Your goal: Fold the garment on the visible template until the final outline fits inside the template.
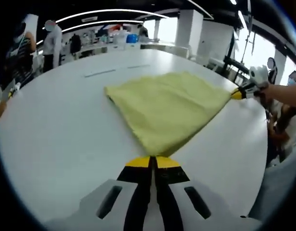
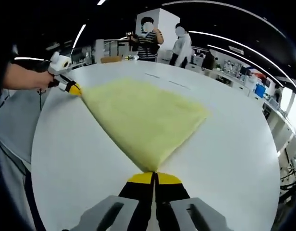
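Note:
A pale yellow garment (image 1: 169, 108) lies stretched over a white round table (image 1: 61, 125). My left gripper (image 1: 153, 161) is shut on one corner of it at the near edge of the left gripper view. The right gripper (image 1: 238, 94) holds the opposite corner at the right of that view. In the right gripper view the yellow garment (image 2: 143, 115) fans out from my right gripper (image 2: 154, 177), which is shut on its corner, while the left gripper (image 2: 73, 89) pinches the far left corner. Faint template lines (image 1: 100, 73) mark the table beyond the cloth.
A person's hand and forearm (image 2: 23, 77) hold the left gripper. Two people (image 2: 148, 41) stand behind the table's far edge. Benches with clutter (image 1: 119, 38) line the back of the room. The table edge (image 2: 35, 144) curves close at the left.

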